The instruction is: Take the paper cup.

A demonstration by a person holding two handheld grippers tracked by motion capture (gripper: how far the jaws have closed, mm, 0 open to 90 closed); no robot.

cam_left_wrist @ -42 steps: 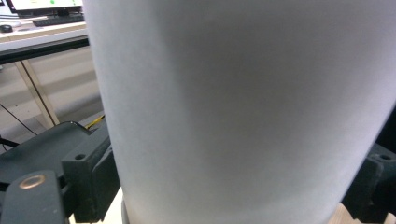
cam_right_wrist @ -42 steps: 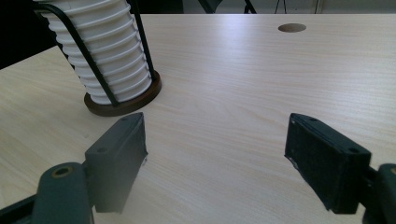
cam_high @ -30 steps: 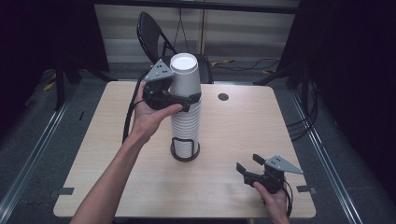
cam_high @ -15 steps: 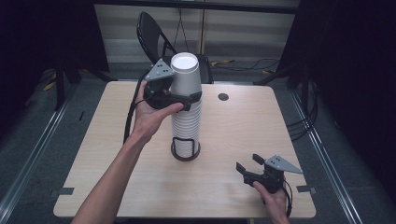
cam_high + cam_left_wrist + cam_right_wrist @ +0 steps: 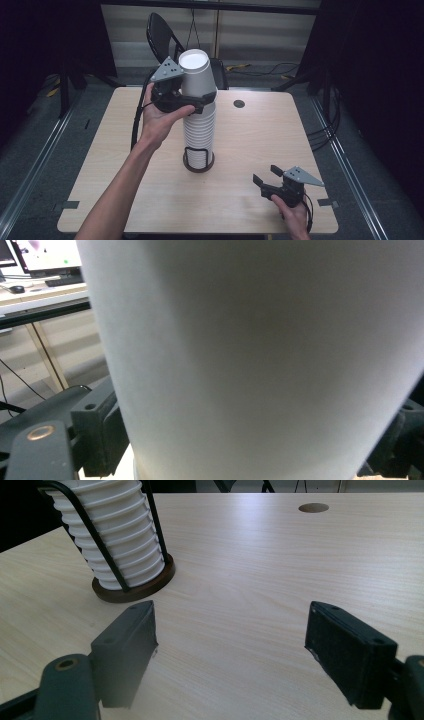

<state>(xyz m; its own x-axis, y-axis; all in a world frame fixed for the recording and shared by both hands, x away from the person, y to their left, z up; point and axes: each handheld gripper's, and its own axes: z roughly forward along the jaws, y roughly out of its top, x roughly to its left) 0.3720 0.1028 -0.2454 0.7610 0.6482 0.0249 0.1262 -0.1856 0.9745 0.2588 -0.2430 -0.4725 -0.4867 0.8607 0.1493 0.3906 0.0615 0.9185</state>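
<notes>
A tall stack of white paper cups [image 5: 199, 130] stands upside down in a black wire holder [image 5: 198, 162] at mid-table. My left gripper [image 5: 197, 96] is held level at the top of the stack, shut on the top cup [image 5: 196, 75]. Its jaws have just been closing with that cup between them. In the left gripper view the cup's white wall [image 5: 260, 355] spans the gap between the black fingers [image 5: 97, 435]. My right gripper [image 5: 265, 175] rests open near the table's front right. Nothing is between its jaws [image 5: 232, 645], which face the cup stack [image 5: 120, 545].
The light wooden table [image 5: 260, 130] has a round cable hole [image 5: 239, 103] at its back right. A black folding chair [image 5: 162, 30] stands behind the table. Dark floor with rails runs along both sides. There is free tabletop to the right of the holder.
My left gripper and the top cup have risen slightly on the stack. The right gripper has kept still.
</notes>
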